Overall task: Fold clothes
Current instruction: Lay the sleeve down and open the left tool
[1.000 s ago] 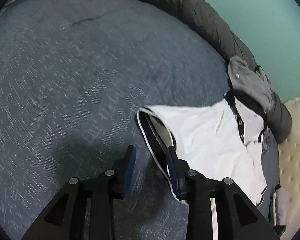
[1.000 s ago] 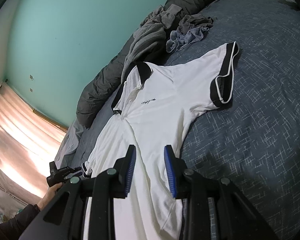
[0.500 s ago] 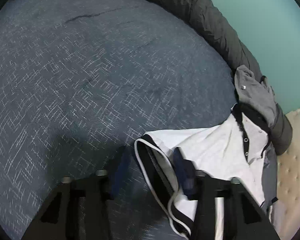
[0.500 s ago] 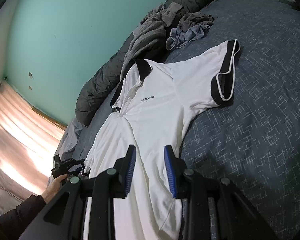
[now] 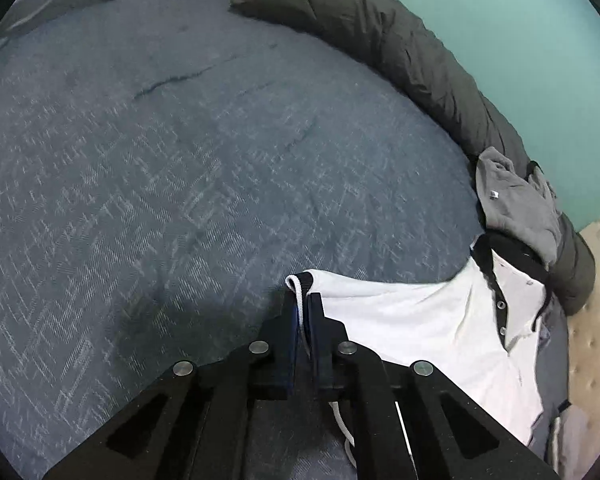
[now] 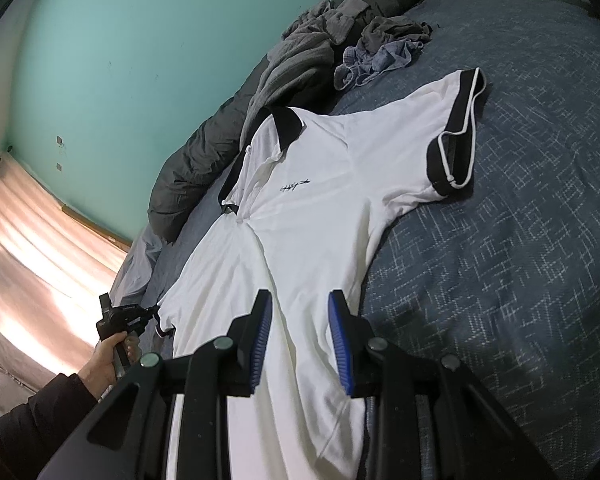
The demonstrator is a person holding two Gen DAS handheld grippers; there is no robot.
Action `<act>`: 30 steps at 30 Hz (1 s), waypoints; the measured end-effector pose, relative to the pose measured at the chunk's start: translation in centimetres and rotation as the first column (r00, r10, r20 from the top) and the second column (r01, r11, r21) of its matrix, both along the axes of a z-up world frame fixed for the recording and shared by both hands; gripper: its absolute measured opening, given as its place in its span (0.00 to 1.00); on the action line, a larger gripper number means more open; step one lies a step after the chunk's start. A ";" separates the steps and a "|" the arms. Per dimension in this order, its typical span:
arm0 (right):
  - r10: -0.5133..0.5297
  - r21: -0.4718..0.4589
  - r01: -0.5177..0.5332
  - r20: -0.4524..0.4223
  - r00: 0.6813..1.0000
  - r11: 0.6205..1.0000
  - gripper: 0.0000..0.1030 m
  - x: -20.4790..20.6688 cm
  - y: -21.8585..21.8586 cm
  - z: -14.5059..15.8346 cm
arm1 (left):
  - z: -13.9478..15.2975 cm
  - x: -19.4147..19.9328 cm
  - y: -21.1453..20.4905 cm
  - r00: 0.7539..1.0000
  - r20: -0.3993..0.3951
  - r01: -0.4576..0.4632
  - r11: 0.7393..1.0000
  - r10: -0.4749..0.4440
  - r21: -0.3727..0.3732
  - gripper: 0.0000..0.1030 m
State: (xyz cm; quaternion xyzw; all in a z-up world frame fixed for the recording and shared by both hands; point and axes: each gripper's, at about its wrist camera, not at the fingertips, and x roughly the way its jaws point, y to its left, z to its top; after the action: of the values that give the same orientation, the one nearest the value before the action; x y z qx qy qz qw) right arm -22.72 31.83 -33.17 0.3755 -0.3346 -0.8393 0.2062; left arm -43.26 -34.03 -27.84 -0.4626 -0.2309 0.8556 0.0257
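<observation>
We see the left gripper [image 5: 303,312] just closed, clamped on the white polo shirt's [image 5: 412,320] black-trimmed sleeve cuff [image 5: 298,282]; the right gripper [image 6: 300,320] hovers with jaws apart above the shirt hem.

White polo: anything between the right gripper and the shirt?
Nothing visible. The right gripper hangs open over the lower body of the white polo, with only bare fabric between and beyond its fingers. The crumpled grey clothes lie up past the collar, well clear.

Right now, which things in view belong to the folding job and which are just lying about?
In the job: white polo, its sleeve cuff clamped in the left tool, right tool.
Lying about: grey clothes, blue-grey garment, dark duvet roll.
</observation>
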 end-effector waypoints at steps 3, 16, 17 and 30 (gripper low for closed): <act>-0.001 0.002 0.001 0.001 1.000 1.000 0.28 -0.1 0.1 0.0 | -1.0 -0.2 -0.3 1.000 0.015 0.008 1.000 -0.008 -0.002 0.05; 0.009 -0.003 -0.009 -0.004 1.000 1.000 0.28 0.0 -0.2 0.1 | 1.3 2.4 -0.4 1.000 0.001 0.009 1.000 -0.009 0.020 0.22; 0.009 -0.004 -0.009 -0.005 1.000 1.000 0.28 0.1 -0.3 0.2 | 1.9 3.0 -0.6 1.000 -0.010 0.002 1.000 -0.002 0.019 0.23; 0.006 -0.014 -0.006 -0.010 1.000 1.000 0.28 0.0 -0.1 0.5 | -1.0 4.7 8.9 0.955 0.056 0.291 0.957 -0.290 -0.009 0.23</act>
State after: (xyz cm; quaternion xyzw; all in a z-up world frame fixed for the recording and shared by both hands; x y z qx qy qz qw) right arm -22.74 31.78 -32.71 0.3708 -0.3386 -0.8382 0.2130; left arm -38.60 -25.12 -28.83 -0.5146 -0.1537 0.8317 0.1411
